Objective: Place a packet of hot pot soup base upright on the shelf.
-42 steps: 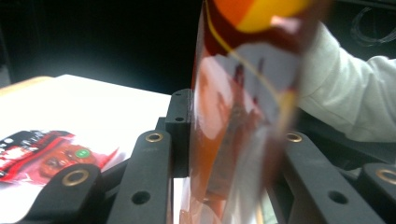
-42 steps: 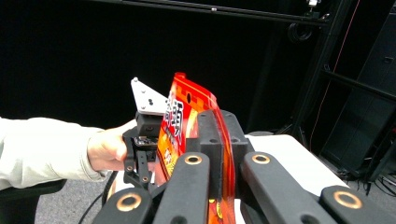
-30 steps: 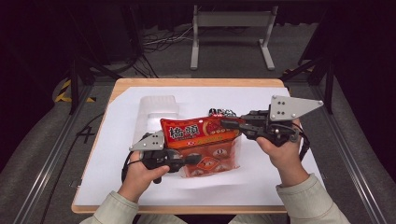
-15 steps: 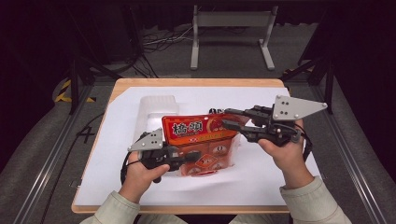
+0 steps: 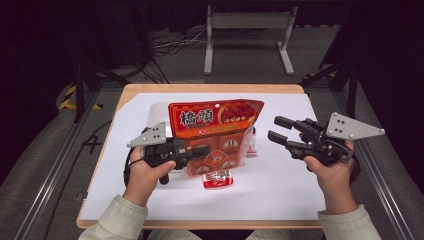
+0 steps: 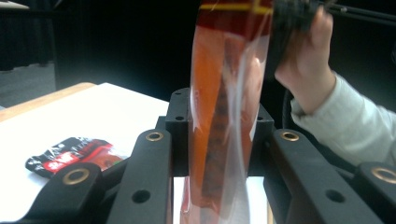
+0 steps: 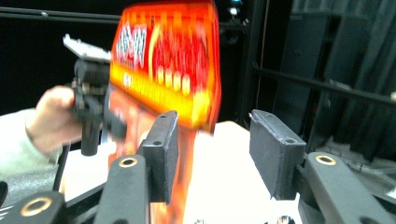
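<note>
Orange and red plastic catches my eye first: the snack bag [image 5: 212, 135] stands upright at the centre of the high view, above the white sheet [image 5: 290, 185] that covers the table [image 5: 210, 88]. Starting at the left of that frame, my left gripper [image 5: 202, 151] is clenched on the bag's lower part; in the left gripper view the clear, crinkled film of the bag [image 6: 224, 116] runs straight up between the two black jaws, pinched there. Just below the bag, a small red packet [image 5: 217, 178] lies on the sheet, and a dark red-and-black packet [image 6: 70, 156] sits at the lower left of the left gripper view. Moving right, my right gripper [image 5: 277, 130] hangs near the bag's right edge but apart from it, jaws spread and holding nothing; in its own view the pads stand wide with the bag [image 7: 163, 70] blurred beyond them.

I judge the step in hand to be emptying the lifted bag. Next I would need the right gripper to close on the top edge or bottom corner, so the bag can be tipped or shaken without slipping.
</note>
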